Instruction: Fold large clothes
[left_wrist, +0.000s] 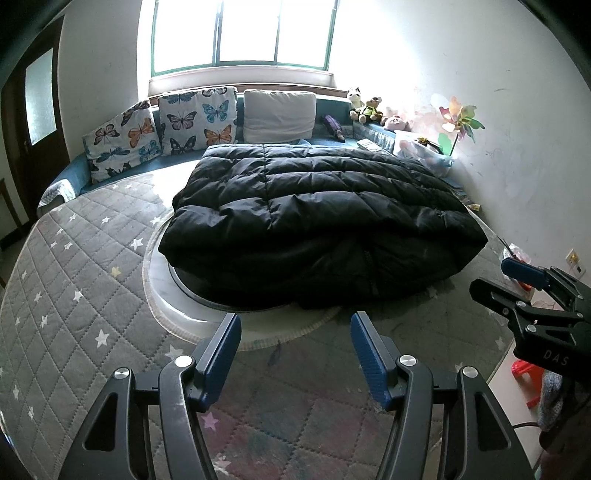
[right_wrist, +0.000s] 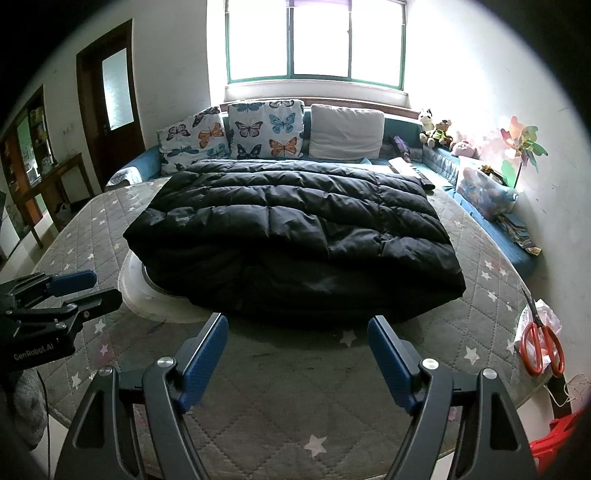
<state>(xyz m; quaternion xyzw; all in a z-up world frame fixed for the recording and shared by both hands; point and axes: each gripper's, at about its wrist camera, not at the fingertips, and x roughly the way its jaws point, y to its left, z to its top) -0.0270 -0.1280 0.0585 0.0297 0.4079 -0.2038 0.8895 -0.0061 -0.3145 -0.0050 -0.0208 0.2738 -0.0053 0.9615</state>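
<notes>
Jacket (left_wrist: 317, 214) lies ahead of both spread hand-held grippers, w/o contact.

Lying folded on the grey star-quilted mat (right_wrist: 110, 229), covering a white round pad (right_wrist: 140, 291): black puffer coat (right_wrist: 295, 229). Resting at the mat's right edge on crumpled white paper (right_wrist: 545, 310): orange-handled scissors (right_wrist: 543, 343).

Home living room: butterfly cushions (right_wrist: 264, 129), plush toys (right_wrist: 437, 130), sofa bench (left_wrist: 332, 107) under window (right_wrist: 314, 40).
</notes>
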